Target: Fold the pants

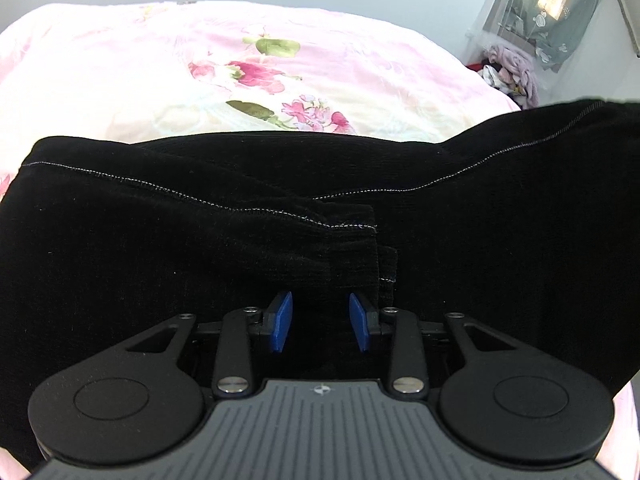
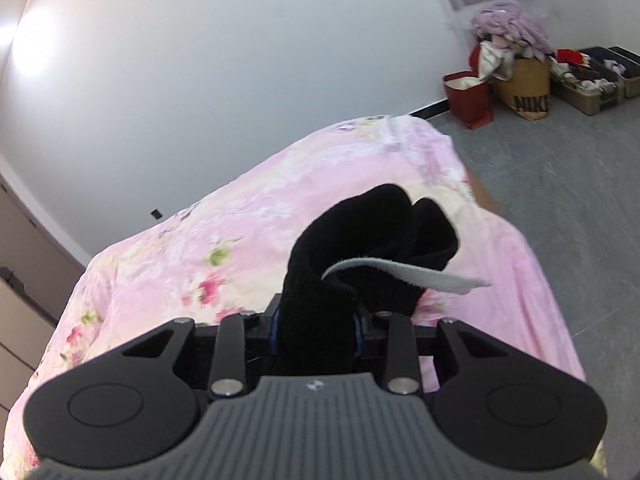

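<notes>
Two claws show, one in each view. The left claw (image 1: 320,322) has its blue pads (image 1: 281,322) apart, with a gap between them. Black cloth lies in front of the gap and under it, but the pads do not squeeze it. The black pants (image 1: 200,248) fill most of the left view. They lie spread across the bed (image 1: 160,80), which has a pink sheet with flowers. A thin line of pale stitches (image 1: 160,188) runs along the cloth.

The right claw (image 2: 316,330) is closed tight on a bunched part of the black pants (image 2: 360,232). That part sticks up above the bed (image 2: 200,240). A pale grey strip (image 2: 420,274) hangs out from the bunch to the right.

Past the bed is a grey floor (image 2: 560,180). By the wall stand a red bag (image 2: 470,98) and a brown bag (image 2: 522,84) with clothes on top.
</notes>
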`<state>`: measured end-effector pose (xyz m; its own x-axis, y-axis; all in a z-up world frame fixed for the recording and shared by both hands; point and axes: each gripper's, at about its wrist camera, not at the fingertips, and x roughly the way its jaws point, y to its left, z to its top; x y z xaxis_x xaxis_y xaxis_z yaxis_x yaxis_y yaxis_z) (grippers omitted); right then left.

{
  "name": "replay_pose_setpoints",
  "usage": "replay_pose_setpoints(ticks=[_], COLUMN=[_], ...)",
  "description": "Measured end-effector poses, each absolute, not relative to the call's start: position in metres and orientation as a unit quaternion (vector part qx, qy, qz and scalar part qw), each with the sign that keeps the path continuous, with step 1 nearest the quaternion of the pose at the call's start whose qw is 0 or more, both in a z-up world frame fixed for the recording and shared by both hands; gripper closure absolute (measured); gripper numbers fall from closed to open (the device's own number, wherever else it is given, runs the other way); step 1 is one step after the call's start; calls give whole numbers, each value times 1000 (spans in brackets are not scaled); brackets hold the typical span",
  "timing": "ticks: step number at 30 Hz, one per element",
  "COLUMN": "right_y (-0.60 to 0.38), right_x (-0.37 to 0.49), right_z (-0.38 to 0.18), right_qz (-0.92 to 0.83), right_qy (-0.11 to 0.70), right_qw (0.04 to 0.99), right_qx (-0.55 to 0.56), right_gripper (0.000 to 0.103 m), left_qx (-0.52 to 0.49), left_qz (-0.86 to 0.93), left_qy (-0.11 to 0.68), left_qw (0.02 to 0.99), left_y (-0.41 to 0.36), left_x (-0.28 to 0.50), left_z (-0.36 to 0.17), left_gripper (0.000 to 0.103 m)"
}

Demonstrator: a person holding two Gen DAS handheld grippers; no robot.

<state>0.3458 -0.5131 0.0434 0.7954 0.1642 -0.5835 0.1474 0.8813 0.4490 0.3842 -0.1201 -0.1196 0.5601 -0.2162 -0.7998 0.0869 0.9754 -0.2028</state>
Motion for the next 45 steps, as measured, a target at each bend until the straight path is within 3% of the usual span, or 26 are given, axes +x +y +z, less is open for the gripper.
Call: replay_pose_setpoints(ticks=[7, 13, 23, 27, 31, 40, 45], right_y=[-428, -325, -162, -138, -136, -161, -192], right_x=[352, 354, 333, 323, 325, 340, 370], right_z=[65, 59, -60, -88, -81, -17, 4], right_qz=[52, 115, 173, 185, 202, 189, 131], right_qy=[332, 366, 458, 451, 473, 507, 502], right_qw=[921, 916, 848, 819, 805, 818, 845], right_qx=[198, 118, -206, -304, -297, -197, -130], right_gripper=[77, 78, 77, 67, 48, 37, 37], left_qx=[-159, -168, -161, -138, -119, -135, -188], left_qz=[-106, -46, -10, -31, -47, -56, -79], left_qy=[418, 407, 433, 436, 432, 427, 426], left_qw=[888, 897, 887, 889, 893, 893, 881], left_y=[-69, 5, 83, 82, 81, 85, 86], left_x=[361, 332, 301, 293, 289, 286, 294], left_z=[-79, -58, -78, -87, -88, -77, -67], left_gripper=[67, 67, 67, 67, 67, 67, 67])
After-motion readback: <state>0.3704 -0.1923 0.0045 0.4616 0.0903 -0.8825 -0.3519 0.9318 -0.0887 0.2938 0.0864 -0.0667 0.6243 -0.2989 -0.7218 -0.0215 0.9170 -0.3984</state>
